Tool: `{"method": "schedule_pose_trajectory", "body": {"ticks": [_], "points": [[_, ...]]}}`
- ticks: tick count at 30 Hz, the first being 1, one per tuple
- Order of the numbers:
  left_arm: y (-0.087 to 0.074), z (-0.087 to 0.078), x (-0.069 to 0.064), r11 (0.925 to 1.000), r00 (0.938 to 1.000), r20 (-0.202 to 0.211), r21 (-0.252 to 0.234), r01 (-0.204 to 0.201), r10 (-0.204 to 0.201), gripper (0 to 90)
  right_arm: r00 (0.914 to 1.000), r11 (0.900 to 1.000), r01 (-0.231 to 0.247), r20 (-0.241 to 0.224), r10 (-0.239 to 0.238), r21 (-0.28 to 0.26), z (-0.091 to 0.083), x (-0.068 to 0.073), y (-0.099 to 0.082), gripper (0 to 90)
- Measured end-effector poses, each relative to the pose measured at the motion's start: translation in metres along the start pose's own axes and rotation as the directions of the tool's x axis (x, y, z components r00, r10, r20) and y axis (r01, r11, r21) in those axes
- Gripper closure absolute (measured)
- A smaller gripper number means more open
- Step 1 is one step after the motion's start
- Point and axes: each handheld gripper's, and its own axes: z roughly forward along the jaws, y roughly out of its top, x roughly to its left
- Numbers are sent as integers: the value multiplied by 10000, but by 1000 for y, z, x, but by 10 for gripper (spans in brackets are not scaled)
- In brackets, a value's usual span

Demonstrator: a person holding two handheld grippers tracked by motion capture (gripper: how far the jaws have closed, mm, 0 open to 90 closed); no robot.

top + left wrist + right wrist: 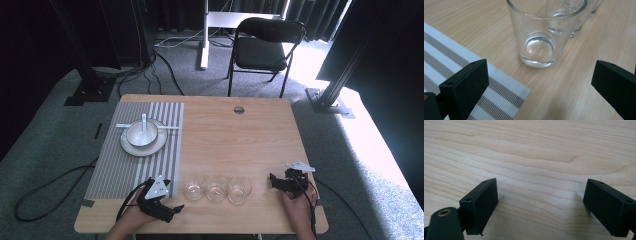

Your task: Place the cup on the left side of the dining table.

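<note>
Wooden and pale, the tabletop (240,145) stands on grey carpet, with a black folding chair (265,47) beyond its far edge and dark curtains behind. A striped grey-and-white mat (120,165) covers the left part of the tabletop, running from the far edge almost to the near edge. On the mat's far half sits a white plate (131,146) with a white bowl (141,134) on it, and a spoon (144,121) rests in the bowl.

Near the near edge three clear glasses stand in a row, close together: the left glass (193,190) just beside the mat's right border, the middle glass (215,191), and the right glass (239,191).

At the near-left corner a hand holds the left hand-held gripper (171,210) low over the tabletop, pointing right toward the row of glasses; its jaws are spread wide with nothing between them, and its own view shows the left glass (541,37) just ahead.

At the near-right side the other hand holds the right hand-held gripper (274,180), pointing left toward the glasses but apart from them. Its jaws are likewise wide apart over bare wood.
</note>
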Motion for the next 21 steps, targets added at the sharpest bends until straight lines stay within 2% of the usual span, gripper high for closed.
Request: {"method": "schedule_pose_trajectory", "body": {"ticks": [7, 14, 21], "points": [[9, 11, -2, 9994, 10000, 44, -348, 82, -80, 16, 10000, 10000, -1, -1, 1, 1, 0, 0, 0, 120], [11, 17, -5, 9991, 9998, 96, -384, 161, -158, 17, 10000, 10000, -7, -7, 7, 10, -1, 0, 0, 121], [13, 21, -5, 9992, 9999, 139, -391, 65, -59, 16, 10000, 10000, -9, -7, 9, 9, 0, 0, 0, 121]]}}
